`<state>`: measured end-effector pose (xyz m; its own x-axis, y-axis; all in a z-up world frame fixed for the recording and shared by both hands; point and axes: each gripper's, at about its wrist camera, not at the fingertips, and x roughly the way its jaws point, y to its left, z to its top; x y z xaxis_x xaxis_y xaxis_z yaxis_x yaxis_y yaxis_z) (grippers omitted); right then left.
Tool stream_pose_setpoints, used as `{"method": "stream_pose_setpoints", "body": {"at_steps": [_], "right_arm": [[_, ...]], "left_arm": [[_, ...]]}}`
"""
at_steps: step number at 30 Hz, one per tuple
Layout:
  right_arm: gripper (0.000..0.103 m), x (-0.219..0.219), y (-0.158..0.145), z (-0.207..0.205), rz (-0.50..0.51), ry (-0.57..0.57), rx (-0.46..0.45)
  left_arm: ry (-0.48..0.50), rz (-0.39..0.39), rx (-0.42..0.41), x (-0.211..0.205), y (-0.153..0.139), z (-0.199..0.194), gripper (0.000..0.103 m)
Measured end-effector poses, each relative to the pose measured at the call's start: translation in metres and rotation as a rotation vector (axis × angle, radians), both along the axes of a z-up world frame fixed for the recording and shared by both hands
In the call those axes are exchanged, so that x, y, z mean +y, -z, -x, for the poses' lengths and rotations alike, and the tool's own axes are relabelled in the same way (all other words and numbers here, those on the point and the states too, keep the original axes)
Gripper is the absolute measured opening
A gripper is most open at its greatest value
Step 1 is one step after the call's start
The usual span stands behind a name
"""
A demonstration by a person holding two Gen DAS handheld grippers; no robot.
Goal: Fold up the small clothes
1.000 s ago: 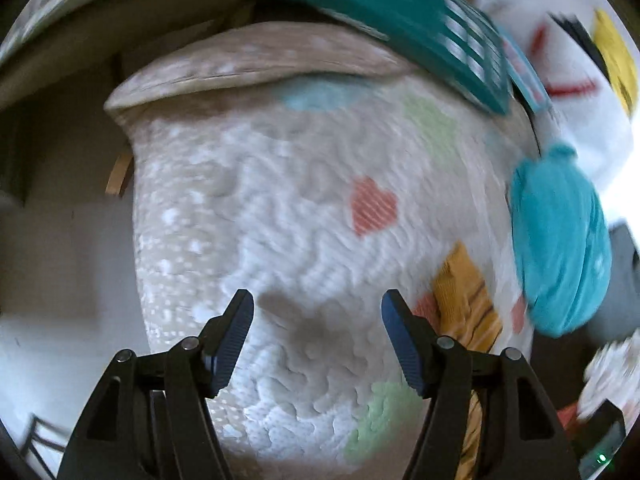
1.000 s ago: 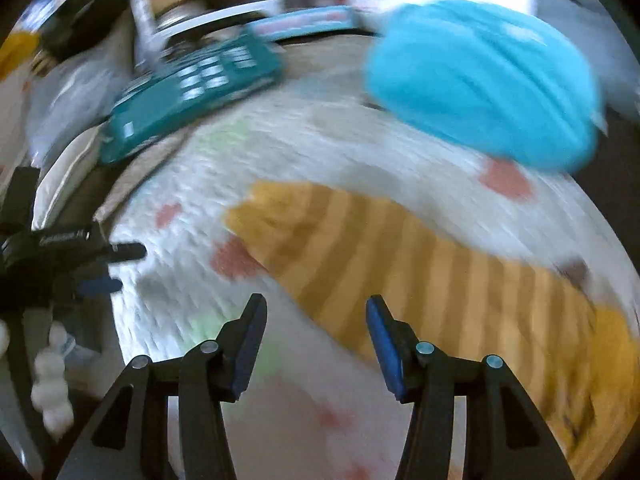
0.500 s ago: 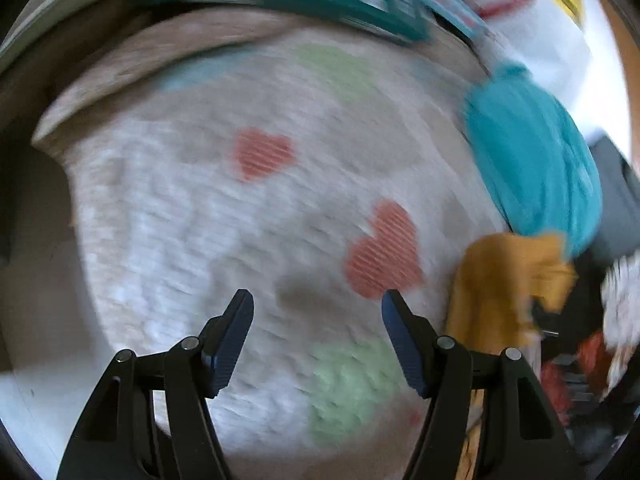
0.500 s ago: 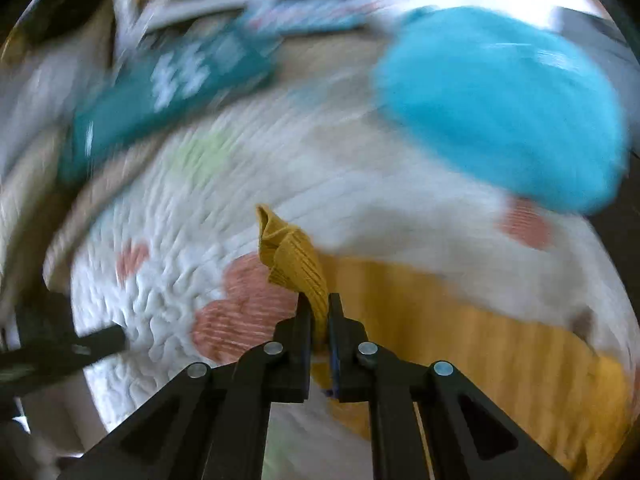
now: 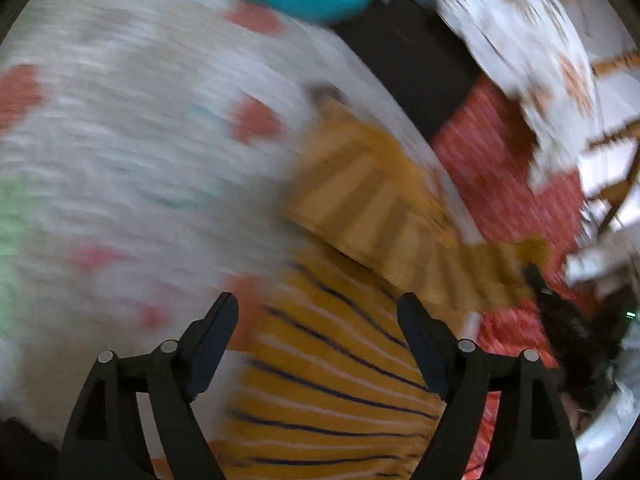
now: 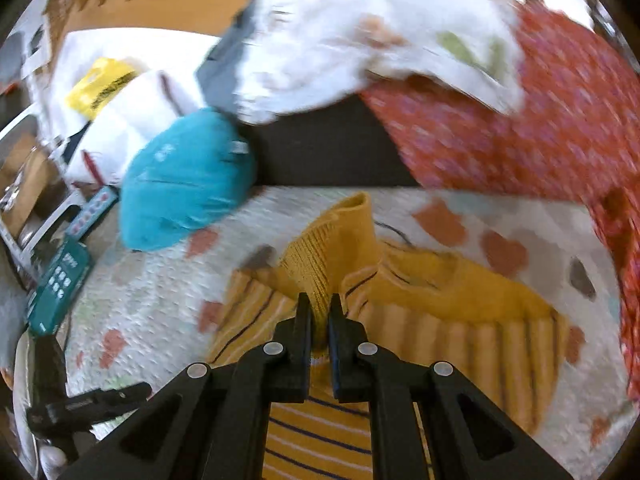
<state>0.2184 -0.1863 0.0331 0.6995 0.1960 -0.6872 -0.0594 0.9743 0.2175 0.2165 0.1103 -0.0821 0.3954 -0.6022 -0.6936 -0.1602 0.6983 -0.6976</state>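
On the white quilted blanket printed with coloured hearts lies the mustard-yellow striped garment, spread across the near middle of the right wrist view and partly doubled over itself. Its ribbed cuff or hem stands up in a peak directly ahead of the right gripper, whose jaws are pressed together on that ribbed fabric, the cloth rising out from between the fingertips and the rest of the garment trailing away to the right and below. Closer to the camera, under the gripper's arms, a part of the same garment with thin dark and white lines lies flat. From the left wrist view, which is heavily blurred, the left gripper hangs above that thin-striped part, its jaws spread wide and opening, with cloth seen between them but neither pad touching it. Beyond its fingertips the broader-striped fold of the garment runs up and to the right toward the blanket's edge. A teal bundle of cloth sits on the blanket's far left corner, well apart from the garment, and a red patterned fabric lies along the right side, beside a white printed cloth heaped behind.
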Motion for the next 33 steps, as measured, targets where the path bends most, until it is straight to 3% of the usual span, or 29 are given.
{"method": "stream_pose_setpoints", "body": {"at_steps": [6, 10, 13, 14, 15, 16, 17, 19, 22, 26, 31, 32, 33], "right_arm": [[0.007, -0.037, 0.013, 0.009, -0.114, 0.034, 0.015], [0.007, -0.045, 0.007, 0.018, -0.114, 0.017, -0.009], [0.007, -0.049, 0.004, 0.019, -0.106, 0.001, -0.022], [0.007, -0.051, 0.003, 0.017, -0.104, -0.003, -0.023], [0.007, -0.054, 0.003, 0.014, -0.097, -0.001, -0.026], [0.007, -0.057, 0.002, 0.012, -0.091, 0.004, -0.031], [0.007, -0.060, 0.000, 0.010, -0.088, 0.013, -0.037], [0.007, -0.072, -0.005, 0.007, -0.092, 0.033, -0.063], [0.007, -0.095, -0.008, 0.008, -0.105, 0.080, -0.090], [0.007, -0.130, 0.014, 0.011, -0.113, 0.168, -0.043], [0.007, -0.155, 0.077, 0.007, -0.041, 0.228, 0.112], [0.009, -0.158, 0.088, 0.006, -0.039, 0.232, 0.144], [0.010, -0.163, 0.098, 0.006, -0.038, 0.239, 0.175]], "left_arm": [[0.091, 0.105, 0.115, -0.068, 0.027, -0.036, 0.081], [-0.010, 0.192, 0.121, -0.055, 0.031, -0.057, 0.081], [-0.066, 0.172, 0.172, -0.040, 0.038, -0.076, 0.077], [-0.069, 0.174, 0.186, -0.037, 0.040, -0.082, 0.053], [-0.050, 0.195, 0.190, -0.037, 0.039, -0.090, 0.016], [-0.035, 0.196, 0.184, -0.039, 0.034, -0.094, 0.002], [-0.026, 0.172, 0.147, -0.041, 0.022, -0.097, 0.000], [-0.014, 0.110, 0.032, -0.048, -0.008, -0.097, 0.000], [0.024, 0.041, -0.075, -0.066, -0.035, -0.090, 0.000], [0.071, -0.070, -0.085, -0.083, -0.028, -0.075, 0.000], [0.109, -0.150, -0.035, -0.075, -0.005, -0.054, 0.002], [0.112, -0.147, -0.027, -0.072, -0.002, -0.052, 0.010], [0.110, -0.144, -0.020, -0.068, 0.000, -0.050, 0.030]]}}
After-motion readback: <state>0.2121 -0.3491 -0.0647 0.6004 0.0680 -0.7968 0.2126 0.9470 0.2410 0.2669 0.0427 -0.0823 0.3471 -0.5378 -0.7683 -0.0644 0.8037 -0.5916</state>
